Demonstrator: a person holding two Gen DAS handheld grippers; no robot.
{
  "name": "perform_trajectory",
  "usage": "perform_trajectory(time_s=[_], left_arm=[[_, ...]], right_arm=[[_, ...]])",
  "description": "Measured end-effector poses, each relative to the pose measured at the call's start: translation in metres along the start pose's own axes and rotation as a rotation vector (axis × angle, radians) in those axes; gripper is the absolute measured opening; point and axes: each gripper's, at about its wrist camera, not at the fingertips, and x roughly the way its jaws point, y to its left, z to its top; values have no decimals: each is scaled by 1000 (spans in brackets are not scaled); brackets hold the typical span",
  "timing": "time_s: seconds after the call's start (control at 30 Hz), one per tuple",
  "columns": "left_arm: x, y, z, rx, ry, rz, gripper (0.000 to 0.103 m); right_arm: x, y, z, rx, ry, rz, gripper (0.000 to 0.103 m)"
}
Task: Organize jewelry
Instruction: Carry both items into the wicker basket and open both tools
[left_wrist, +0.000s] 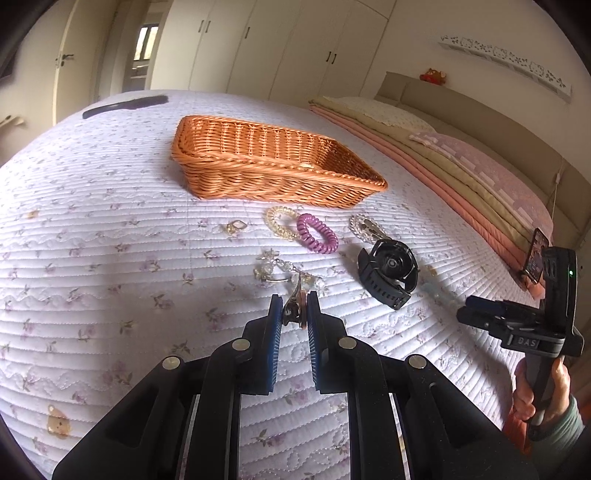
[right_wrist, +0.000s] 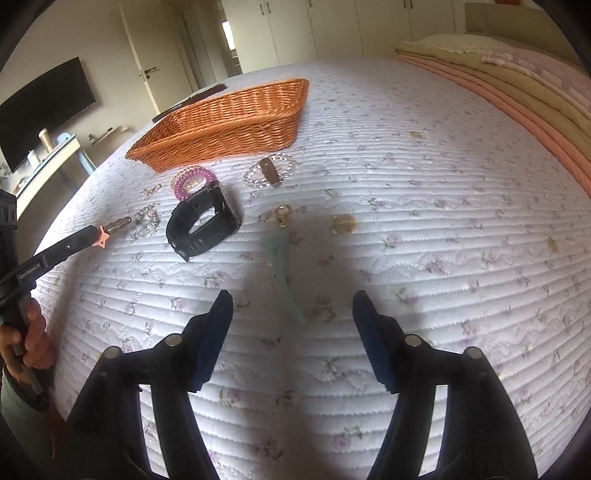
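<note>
We see the left tongs clamped on a small metal hair clip just above the bed, near a crystal bracelet. Right tongs spread wide, holding nothing, over a pale green clip. Black watch, purple coil tie lie before the wicker basket.
</note>
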Motion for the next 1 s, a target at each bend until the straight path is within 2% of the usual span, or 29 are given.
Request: perform_trajectory(time_s=[0.03, 0.1, 0.2, 0.33, 0.43, 0.57, 0.67, 0.8, 0.9, 1.0], left_arm=[[0, 0, 0, 1, 0, 0, 12], [0, -1, 0, 2, 1, 0, 12], [-1, -1, 0, 5, 0, -9, 12], [-7, -2, 5, 0, -20, -24, 12], [-15, -3, 15, -4, -55, -47, 12], [-23, -8, 44, 17, -121, -61, 11], [-25, -11, 74, 28, -174, -72, 11], [-14, -10, 116, 41, -227, -72, 11], [7, -6, 143, 42, -233, -72, 11], [36, 2, 163, 34, -211, -46, 11]], right_arm=[[4, 5, 3, -19, 10, -6, 47], [14, 14, 5, -61, 31, -41, 23], [21, 23, 4, -101, 34, -66, 6], [7, 26, 11, -98, -16, -66, 6], [-14, 28, 29, -98, -82, -67, 6], [-40, 37, 74, -126, -193, -60, 6], [-45, 46, 108, -137, -248, -29, 6], [-28, 66, 159, -174, -284, 7, 6], [3, 76, 189, -177, -252, 61, 6], [40, 86, 205, -201, -201, 71, 6]])
